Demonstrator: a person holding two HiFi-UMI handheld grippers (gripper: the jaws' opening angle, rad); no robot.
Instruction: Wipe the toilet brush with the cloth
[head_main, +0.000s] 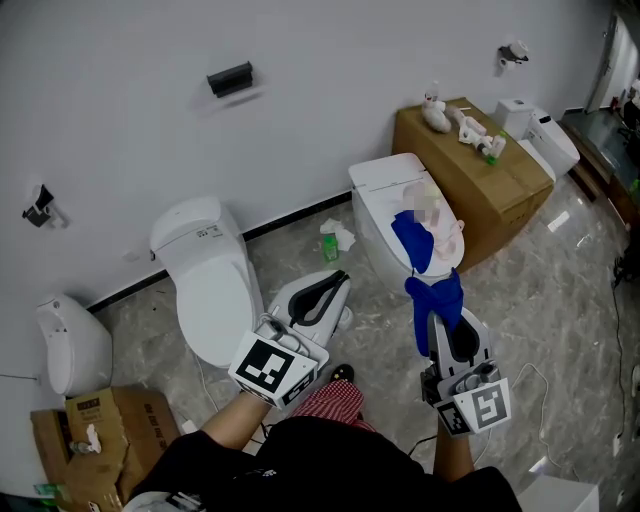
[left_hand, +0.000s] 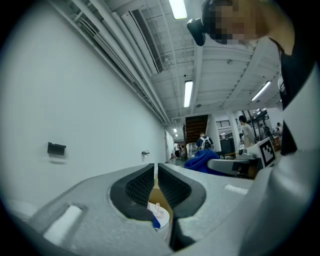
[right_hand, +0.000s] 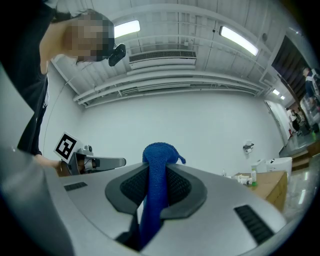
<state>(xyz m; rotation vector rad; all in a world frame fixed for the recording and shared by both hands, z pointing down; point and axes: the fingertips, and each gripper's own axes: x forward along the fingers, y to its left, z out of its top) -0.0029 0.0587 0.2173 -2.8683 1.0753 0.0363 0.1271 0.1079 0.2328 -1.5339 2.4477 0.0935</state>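
Your left gripper (head_main: 341, 279) is smooth grey plastic with ribbed black pads; its jaws are together with nothing between them; it lies level over the gap between the two toilets. Your right gripper (head_main: 447, 322) is of the same make; its jaws are clamped on the cloth (head_main: 437, 297), a blue knitted fabric bunched into a thick roll; the roll stands out past the jaw tips in a rounded hump and a loose tail hangs below them.

The right toilet (head_main: 385, 185) is glossy white ceramic with its oval lid down; a blue piece (head_main: 411, 240) and a pale piece (head_main: 452, 238) lie on that lid, just beyond the cloth; you cannot tell from here whether either is the brush. The left toilet (head_main: 210, 290), also white and closed, stands against the wall (head_main: 330, 60), which is plain and matt.

A brown cardboard box (head_main: 480, 190) stands just beside the right toilet on its far side, closing that flank; small white items sit on top of it. The floor (head_main: 560, 300) is grey marbled tile; open room lies to your right and between the toilets; a crumpled white tissue (head_main: 338, 235) lies in that gap near the wall.
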